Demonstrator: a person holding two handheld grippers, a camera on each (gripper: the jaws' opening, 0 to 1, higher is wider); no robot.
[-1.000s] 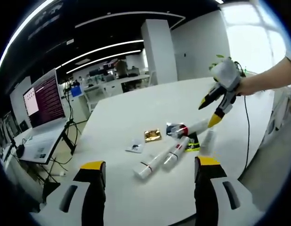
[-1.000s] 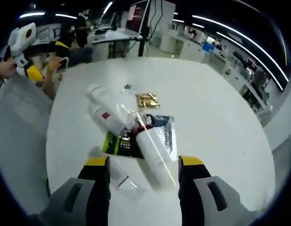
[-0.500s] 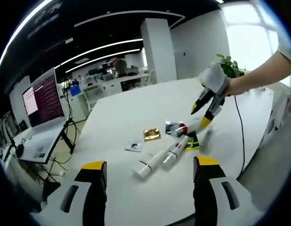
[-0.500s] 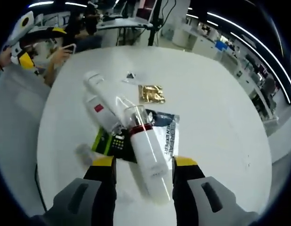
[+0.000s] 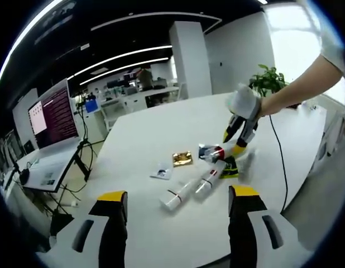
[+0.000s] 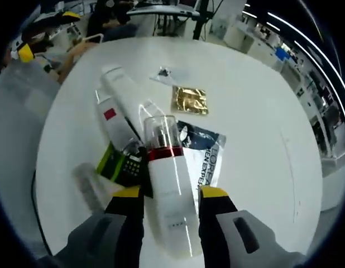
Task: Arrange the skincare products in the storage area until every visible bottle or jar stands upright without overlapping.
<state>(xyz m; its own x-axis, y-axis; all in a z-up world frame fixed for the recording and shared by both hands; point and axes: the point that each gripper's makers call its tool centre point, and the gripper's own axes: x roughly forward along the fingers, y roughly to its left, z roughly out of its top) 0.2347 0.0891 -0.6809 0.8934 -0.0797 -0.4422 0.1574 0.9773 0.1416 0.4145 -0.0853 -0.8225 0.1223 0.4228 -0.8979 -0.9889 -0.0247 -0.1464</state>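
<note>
— Where's the bottle?
— Bottle point(image 6: 168, 190), red band and clear cap, lies flat on the white tabletop point(image 6: 262, 100), over a dark sachet point(image 6: 201, 152).
— The right hand-held gripper point(image 6: 169, 196)?
— Its jaws flank the bottle's body; whether they grip it I cannot tell.
— Others?
— Two white tubes point(image 6: 118, 106) lie to its left, a gold packet point(image 6: 190, 100) beyond.
— The left hand-held gripper point(image 5: 175, 200)?
— Jaws apart, near the tabletop's near edge.

Open office, white table point(image 5: 161, 134)
</note>
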